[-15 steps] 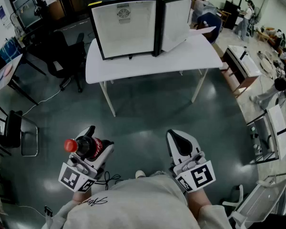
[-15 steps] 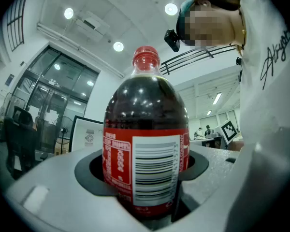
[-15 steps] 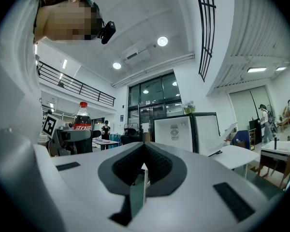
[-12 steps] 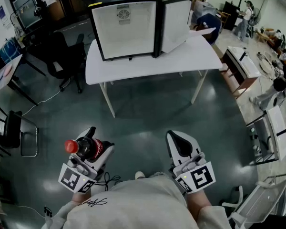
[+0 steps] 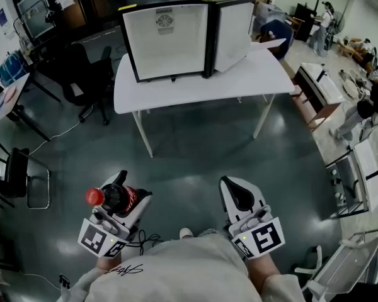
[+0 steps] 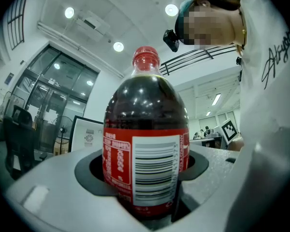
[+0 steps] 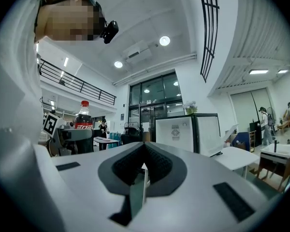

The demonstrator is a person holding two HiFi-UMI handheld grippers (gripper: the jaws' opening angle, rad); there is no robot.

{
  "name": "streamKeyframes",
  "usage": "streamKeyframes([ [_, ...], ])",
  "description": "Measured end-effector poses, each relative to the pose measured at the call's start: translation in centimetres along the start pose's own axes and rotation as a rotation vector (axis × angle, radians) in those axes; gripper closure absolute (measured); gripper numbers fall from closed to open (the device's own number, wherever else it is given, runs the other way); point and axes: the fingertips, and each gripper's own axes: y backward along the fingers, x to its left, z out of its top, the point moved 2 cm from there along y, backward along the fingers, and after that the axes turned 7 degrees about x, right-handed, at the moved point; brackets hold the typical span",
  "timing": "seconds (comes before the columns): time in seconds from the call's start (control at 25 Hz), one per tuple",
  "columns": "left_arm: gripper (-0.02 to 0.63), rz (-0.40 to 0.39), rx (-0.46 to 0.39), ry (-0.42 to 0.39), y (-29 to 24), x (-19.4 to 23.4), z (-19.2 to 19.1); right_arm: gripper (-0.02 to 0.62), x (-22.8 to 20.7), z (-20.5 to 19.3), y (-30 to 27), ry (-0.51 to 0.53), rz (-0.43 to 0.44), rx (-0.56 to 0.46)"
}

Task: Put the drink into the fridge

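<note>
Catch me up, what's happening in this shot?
A person holds a gripper in each hand, standing back from the white table. The left gripper has its jaws closed on a cola bottle with a red cap, carried upright. The right gripper is empty, with its jaws together. The small fridge sits on the table ahead with its door open. The drink is not in the fridge yet.

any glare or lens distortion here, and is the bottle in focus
Head view: fisheye curves the table edges. Left gripper view: bottle sharp, ceiling lamps glint on it, black round vignette. Right gripper view: same vignette, bright lamps overhead.
</note>
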Motion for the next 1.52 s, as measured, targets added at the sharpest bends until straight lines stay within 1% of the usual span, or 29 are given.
streamKeyframes([
  [0.2, 0.282, -0.002, -0.005, -0.009, 0.2, 0.0, 0.1, 0.584, 0.4, 0.1, 0.1, 0.008, -0.003, -0.005],
  [0.6, 0.282, -0.014, -0.019, 0.001, 0.6, 0.2, 0.6, 0.584, 1.2, 0.7, 0.1, 0.024, -0.011, -0.037],
  [0.84, 0.282, -0.022, -0.010, 0.010, 0.7, 0.3, 0.3, 0.583, 1.3, 0.4, 0.3, 0.015, -0.026, -0.024],
  [1.16, 0.282, -0.028, -0.014, 0.024, 0.4, 0.0, 0.2, 0.583, 1.1, -0.1, 0.4, 0.012, -0.026, -0.004],
  [1.52, 0.282, -0.027, -0.014, 0.010, -1.0, 0.1, 0.3, 0.583, -0.5, -0.2, -0.2, 0.011, -0.027, -0.013],
])
